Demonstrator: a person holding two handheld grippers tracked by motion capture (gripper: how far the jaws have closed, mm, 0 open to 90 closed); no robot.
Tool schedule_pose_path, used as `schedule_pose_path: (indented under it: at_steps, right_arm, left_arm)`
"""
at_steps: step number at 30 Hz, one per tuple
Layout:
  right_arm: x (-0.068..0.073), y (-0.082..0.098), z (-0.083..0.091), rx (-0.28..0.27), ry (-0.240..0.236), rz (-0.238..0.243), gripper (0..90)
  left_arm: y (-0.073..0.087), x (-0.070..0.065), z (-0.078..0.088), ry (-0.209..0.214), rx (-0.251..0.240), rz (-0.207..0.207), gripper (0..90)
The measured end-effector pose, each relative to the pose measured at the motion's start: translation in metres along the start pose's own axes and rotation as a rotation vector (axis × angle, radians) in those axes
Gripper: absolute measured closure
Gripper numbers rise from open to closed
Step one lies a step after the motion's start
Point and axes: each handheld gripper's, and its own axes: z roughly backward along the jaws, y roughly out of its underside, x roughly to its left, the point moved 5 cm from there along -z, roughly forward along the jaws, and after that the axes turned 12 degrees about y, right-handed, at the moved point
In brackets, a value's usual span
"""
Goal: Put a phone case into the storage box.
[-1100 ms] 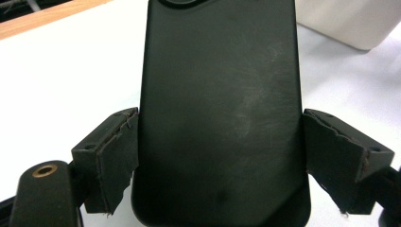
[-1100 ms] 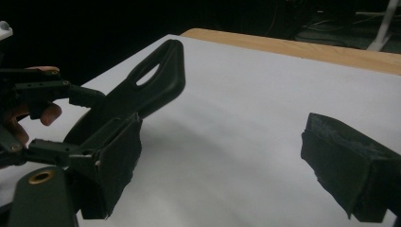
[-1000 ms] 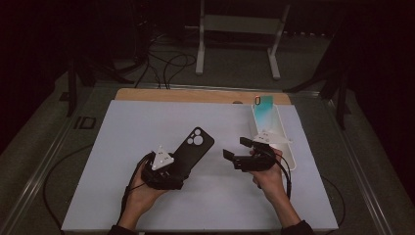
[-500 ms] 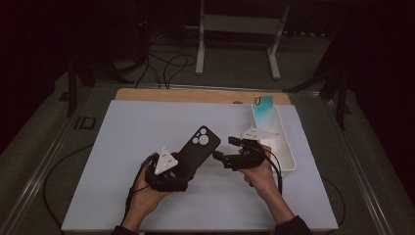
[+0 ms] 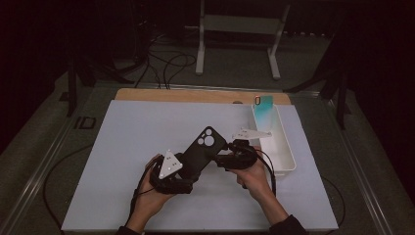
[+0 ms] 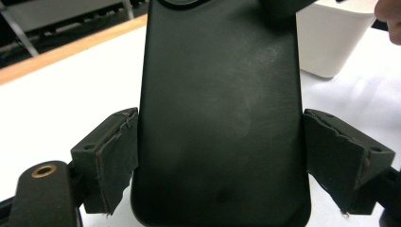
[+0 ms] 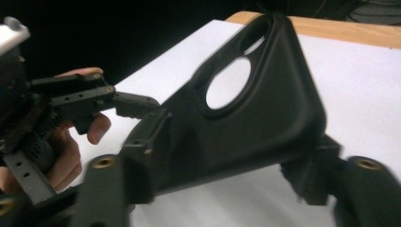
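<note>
A black phone case (image 5: 203, 149) with a round camera cut-out is held above the white mat, tilted up to the right. My left gripper (image 5: 188, 170) is shut on its lower end; in the left gripper view both pads (image 6: 118, 156) press the sides of the case (image 6: 222, 109). My right gripper (image 5: 222, 160) has come in from the right at the camera end. Its jaws have just been closing. In the right gripper view the case (image 7: 265, 118) sits between them, and both pads appear to bear on its edges, though the picture is blurred.
A white tray (image 5: 286, 152) stands at the right of the mat (image 5: 122, 147) with a teal phone case (image 5: 263, 108) leaning in its far end. A wooden strip (image 5: 171, 95) runs along the mat's back edge. Cables trail from both grippers.
My right gripper has moved left from beside the tray to the case's camera end, and its jaws have narrowed around it. The left gripper still holds the case, shifted slightly right.
</note>
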Motion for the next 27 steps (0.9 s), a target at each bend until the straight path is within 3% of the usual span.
schedule_pose_path:
  at_steps: [3,7,14,17,27]
  right_arm:
    - [0.002,0.001,-0.001,0.010,-0.011,-0.008,48.4]
    - [0.011,0.001,-0.001,0.015,-0.075,-0.007,66.4]
    - [0.017,0.000,0.000,0.019,-0.148,-0.036,83.9]
    - [0.022,0.001,-0.001,0.031,-0.147,-0.016,85.3]
    - [0.022,0.000,-0.001,0.021,-0.124,0.012,85.4]
  left_arm:
    - [0.001,-0.002,-0.004,0.001,0.005,-0.003,15.5]
    - [0.003,-0.005,-0.008,0.012,0.025,-0.003,15.7]
    - [0.006,-0.006,-0.013,0.016,0.053,-0.004,15.7]
    - [0.008,-0.004,-0.015,0.027,0.075,0.009,14.3]
    - [0.008,0.002,-0.011,0.047,0.048,0.058,7.4]
